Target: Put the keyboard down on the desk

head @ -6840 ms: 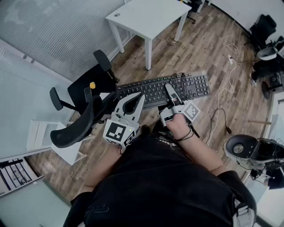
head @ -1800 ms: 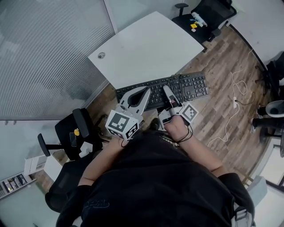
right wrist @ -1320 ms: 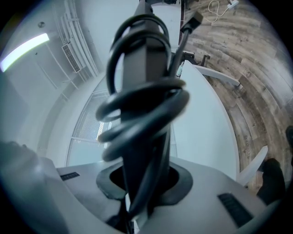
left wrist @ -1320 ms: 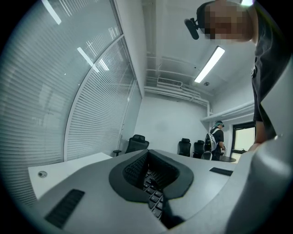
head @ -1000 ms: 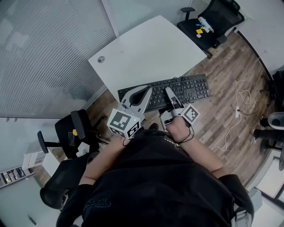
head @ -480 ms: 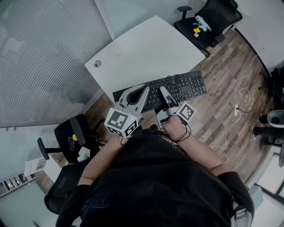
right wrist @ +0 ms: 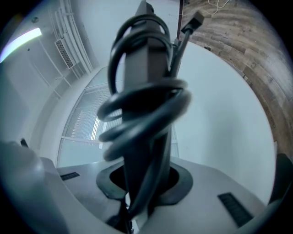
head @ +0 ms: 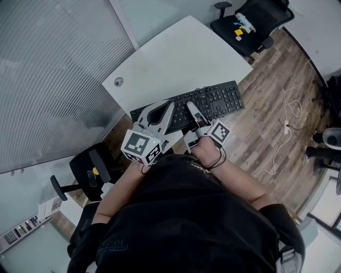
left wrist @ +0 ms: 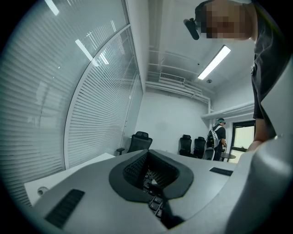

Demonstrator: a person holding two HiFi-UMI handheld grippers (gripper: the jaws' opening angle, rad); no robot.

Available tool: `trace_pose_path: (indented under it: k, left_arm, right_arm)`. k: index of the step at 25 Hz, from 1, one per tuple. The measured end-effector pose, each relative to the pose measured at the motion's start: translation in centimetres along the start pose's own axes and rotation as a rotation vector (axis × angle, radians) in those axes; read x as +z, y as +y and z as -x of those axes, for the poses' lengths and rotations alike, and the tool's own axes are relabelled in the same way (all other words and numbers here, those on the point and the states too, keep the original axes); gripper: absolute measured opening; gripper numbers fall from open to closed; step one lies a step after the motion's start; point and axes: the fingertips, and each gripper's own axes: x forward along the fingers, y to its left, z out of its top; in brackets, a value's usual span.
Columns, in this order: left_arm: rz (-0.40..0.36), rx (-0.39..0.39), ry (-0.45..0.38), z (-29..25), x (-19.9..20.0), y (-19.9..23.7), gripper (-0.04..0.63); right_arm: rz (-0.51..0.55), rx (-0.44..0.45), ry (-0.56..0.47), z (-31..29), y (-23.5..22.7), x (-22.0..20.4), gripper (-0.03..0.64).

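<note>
Reaching level, side by side — left gripper (head: 161, 110), right gripper (head: 191, 108) both clamped on keyboard (head: 218, 100)

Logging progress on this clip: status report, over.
Both shut on keyboard: left gripper, right gripper. At near edge of white desk, not yet down. Coiled cable rides along; desktop bare ahead.

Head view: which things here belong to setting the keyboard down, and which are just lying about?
In the job: keyboard with its coiled cable, gripped by the left gripper and right gripper; white desk.

Lying about: black chair with small items on its seat; second chair at lower left; white cable on the floor.
</note>
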Motion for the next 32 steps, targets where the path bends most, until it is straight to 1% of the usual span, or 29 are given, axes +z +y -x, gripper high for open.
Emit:
trace_pose_path:
  k: [6, 14, 21, 25, 32]
  left_arm:
    - [0.020, -0.012, 0.033, -0.7, -0.3, 4.8, 0.015]
    - [0.053, -0.015, 0.087, -1.3, -1.8, 11.1, 0.015]
    - [0.069, -0.054, 0.143, -2.6, -3.7, 14.1, 0.015]
    - [0.078, -0.069, 0.166, -3.8, -4.5, 15.6, 0.015]
    - [0.088, -0.089, 0.211, -5.7, -6.8, 16.2, 0.015]
  right_arm:
    - [-0.017, -0.027, -0.013, -4.2, -1.2, -1.3, 0.095]
    - [-0.031, -0.084, -0.032, -8.7, -3.9, -2.5, 0.095]
    - [-0.032, -0.139, -0.066, -11.0, -6.6, -2.3, 0.095]
    - [-0.032, -0.168, -0.090, -12.3, -8.8, -1.3, 0.095]
    - [-0.047, -0.210, -0.127, -13.1, -12.6, -0.4, 0.095]
